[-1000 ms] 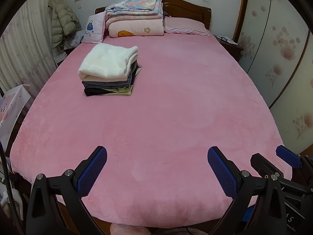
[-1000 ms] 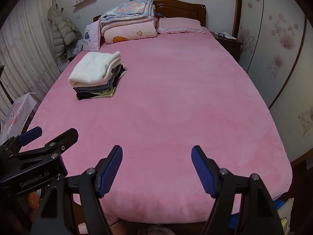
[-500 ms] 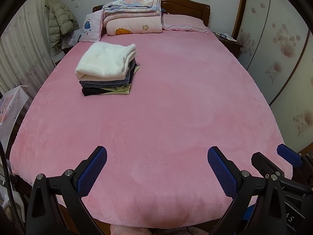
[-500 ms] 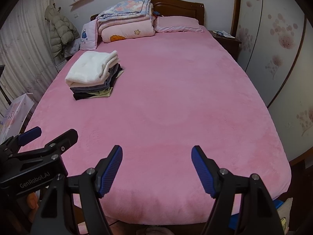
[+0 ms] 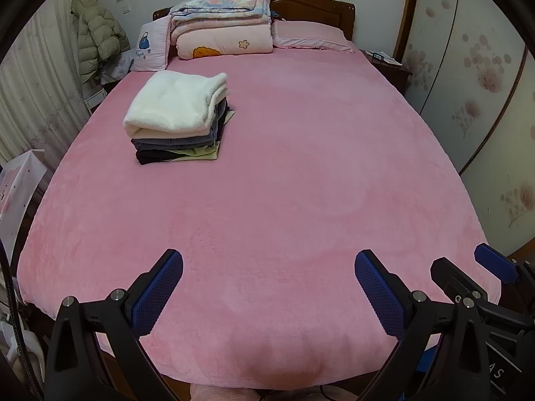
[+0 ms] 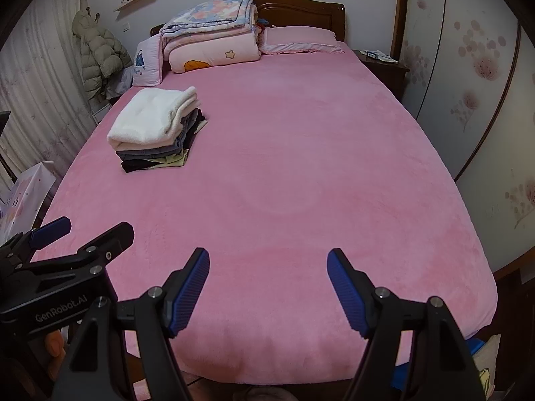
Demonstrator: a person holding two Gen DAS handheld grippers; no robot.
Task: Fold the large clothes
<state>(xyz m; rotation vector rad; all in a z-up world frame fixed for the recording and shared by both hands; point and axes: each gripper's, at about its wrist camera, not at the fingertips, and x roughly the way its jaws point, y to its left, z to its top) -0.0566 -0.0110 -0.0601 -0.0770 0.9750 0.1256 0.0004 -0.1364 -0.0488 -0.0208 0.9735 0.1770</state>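
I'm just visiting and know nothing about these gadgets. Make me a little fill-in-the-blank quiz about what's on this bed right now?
1. The top item of the folded clothes stack is ____ in colour.
2. The blanket covering the bed is ____.
3. Both the left gripper and the right gripper have jaws that stand ____, holding nothing.
4. The puffy coat hangs to the ____ of the bed in both views.

Missing words: white; pink; open; left

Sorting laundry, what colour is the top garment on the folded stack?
White, fluffy; clearest in the left wrist view.

Open bed (image 5: 301, 183) (folded stack (image 5: 177, 117) far-left)
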